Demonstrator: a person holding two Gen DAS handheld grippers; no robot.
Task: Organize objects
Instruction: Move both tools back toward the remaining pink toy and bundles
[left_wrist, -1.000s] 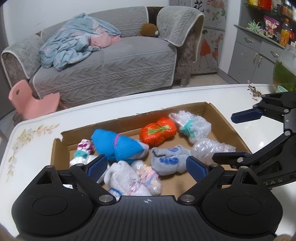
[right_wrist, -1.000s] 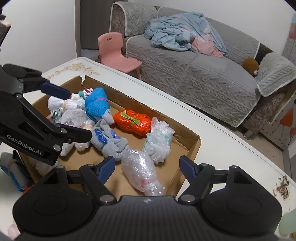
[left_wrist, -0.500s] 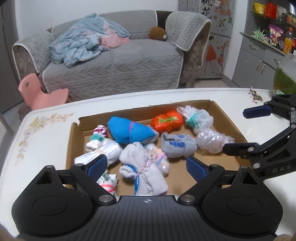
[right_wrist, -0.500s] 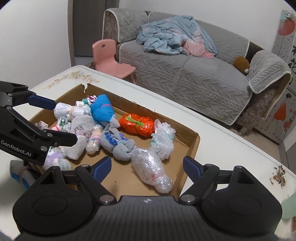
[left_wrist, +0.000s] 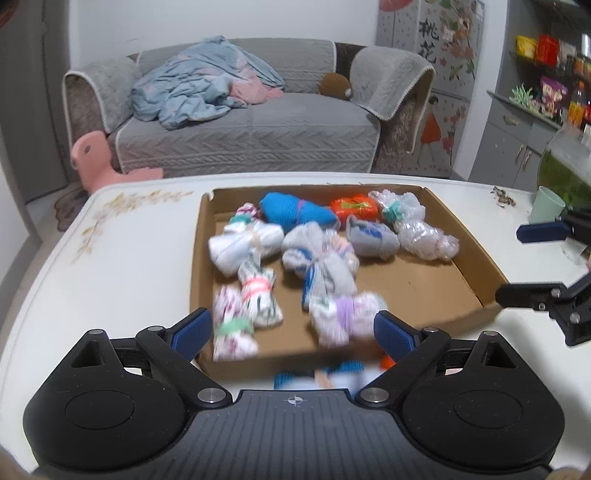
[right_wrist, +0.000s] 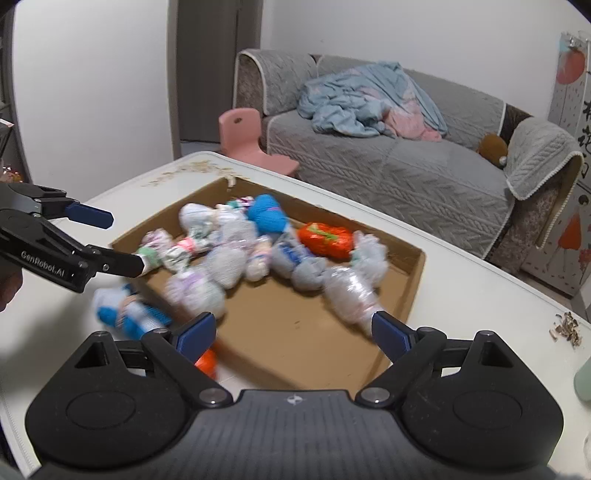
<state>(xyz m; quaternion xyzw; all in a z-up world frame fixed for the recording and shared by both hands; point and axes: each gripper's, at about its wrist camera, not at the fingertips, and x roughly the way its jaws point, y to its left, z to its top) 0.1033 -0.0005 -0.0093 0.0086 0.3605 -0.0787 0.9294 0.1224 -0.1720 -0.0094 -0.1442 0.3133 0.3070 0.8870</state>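
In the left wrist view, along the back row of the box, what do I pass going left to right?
Blue bundle → orange bundle → clear plastic bundle with a teal band, all inside the cardboard box. Farther right, outside the box, stands a pale green cup.

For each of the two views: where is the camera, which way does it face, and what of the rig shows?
Left wrist: on the left tongs, facing the sofa across the cardboard box; right tongs at right.
Right wrist: on the right tongs, angled over the box's corner; left tongs at left.
Shared: box, orange bundle, sofa, pink chair.
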